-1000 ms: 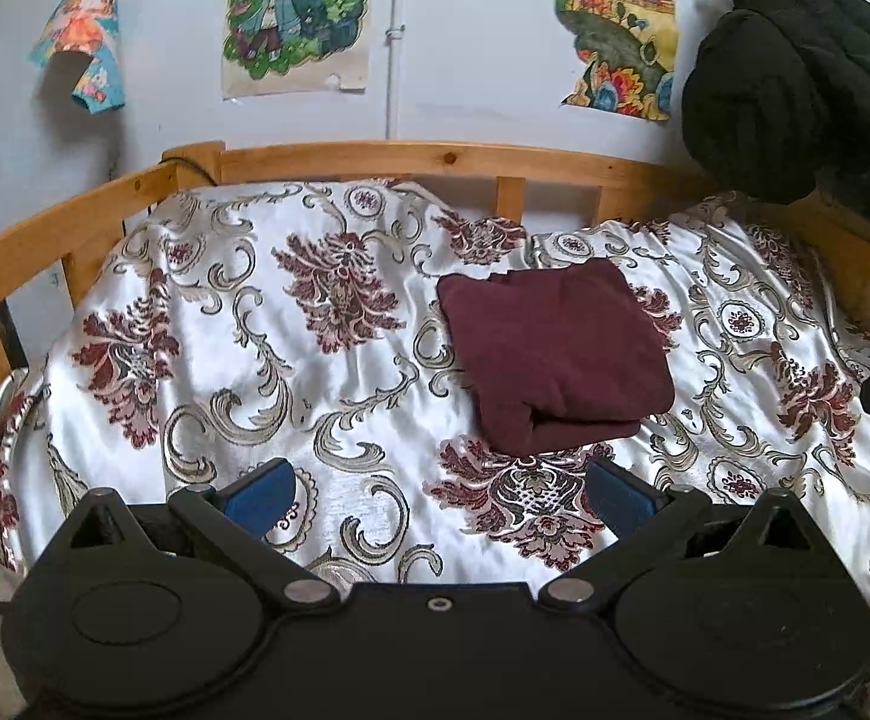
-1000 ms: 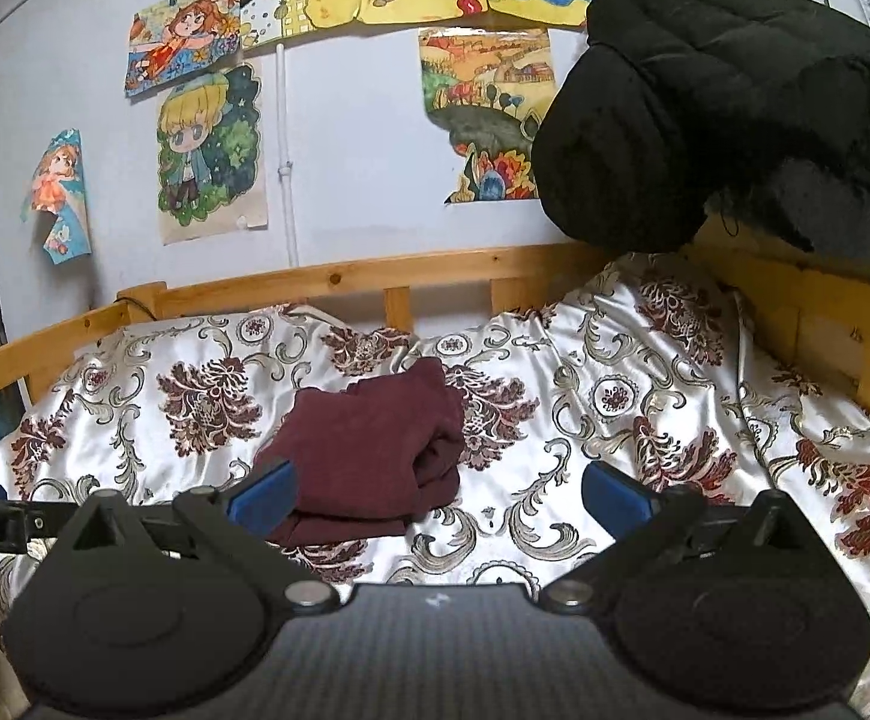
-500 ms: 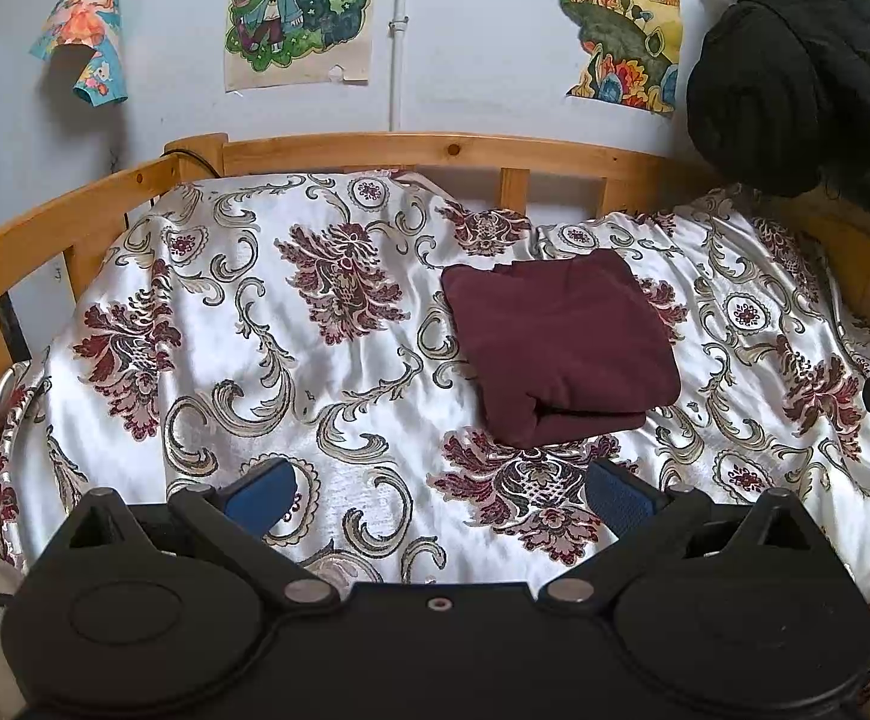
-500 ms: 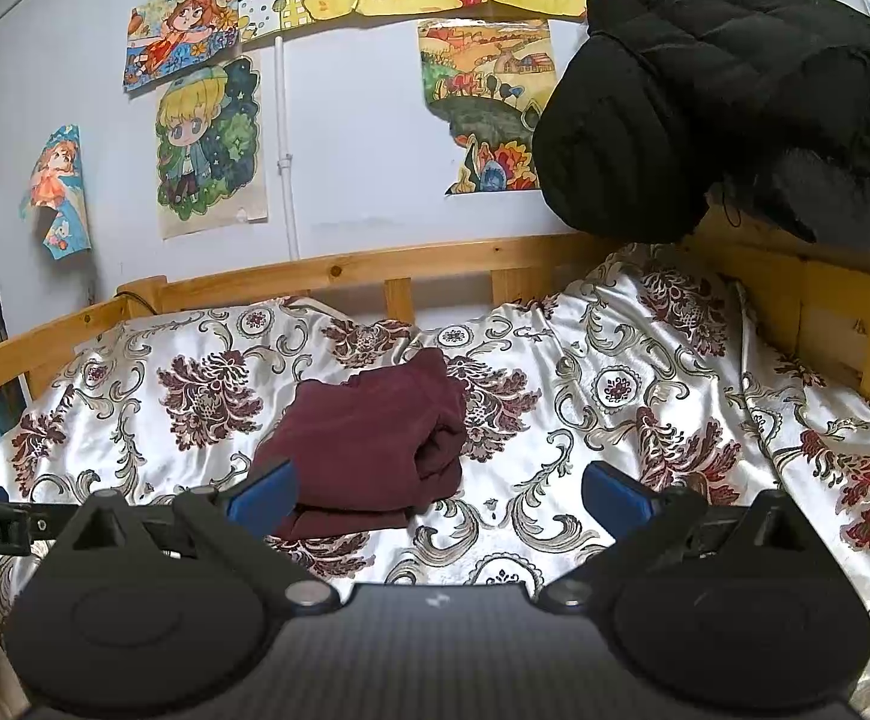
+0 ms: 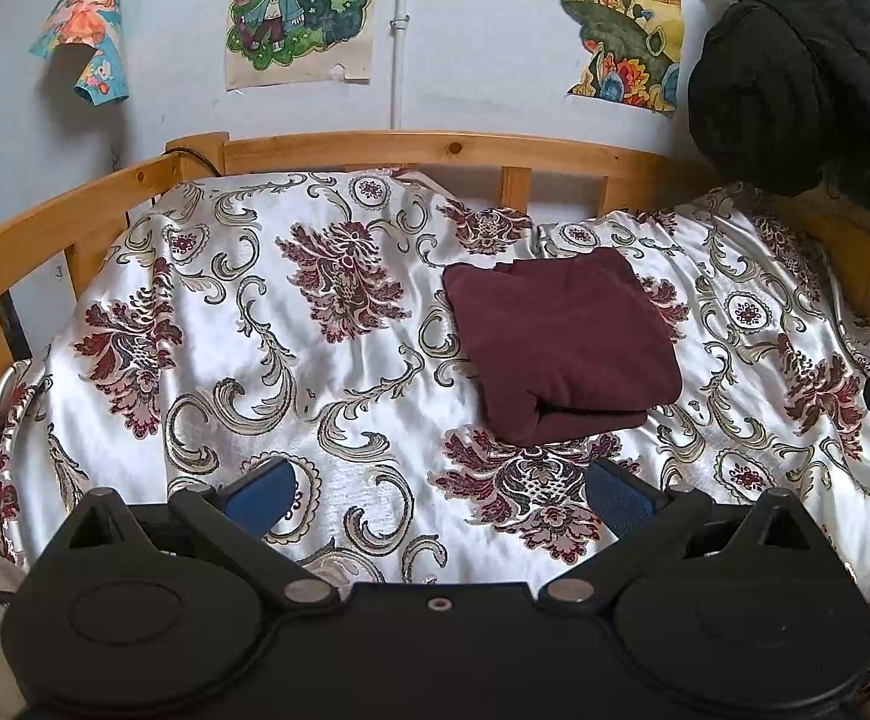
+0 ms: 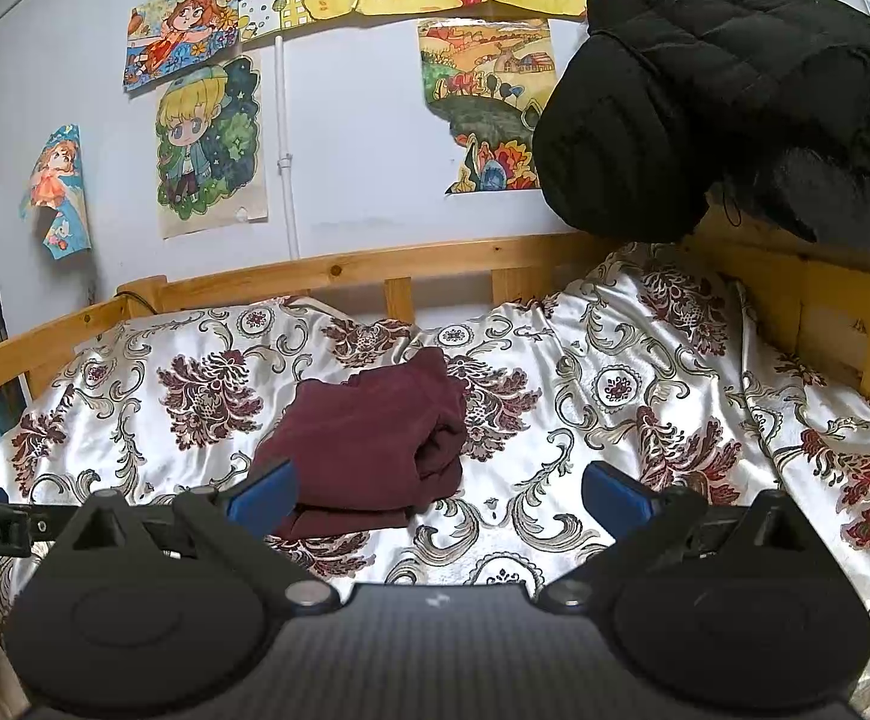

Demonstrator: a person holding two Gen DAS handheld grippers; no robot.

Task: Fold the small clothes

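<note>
Maroon folded garment (image 5: 561,342) lies on the patterned bedspread (image 5: 243,372); both grippers' fingers (image 5: 261,492) spread wide, empty.

A dark red folded garment (image 6: 375,438) lies on the patterned bedspread (image 6: 603,396), a little left of the middle. The right gripper (image 6: 435,489) hangs low over the near part of the bed, its blue fingertips (image 6: 612,489) spread wide with nothing between them. A wooden bed rail (image 6: 339,267) runs behind, a black jacket (image 6: 705,84) hangs at the right, and drawings (image 6: 210,150) are stuck to the wall.
</note>
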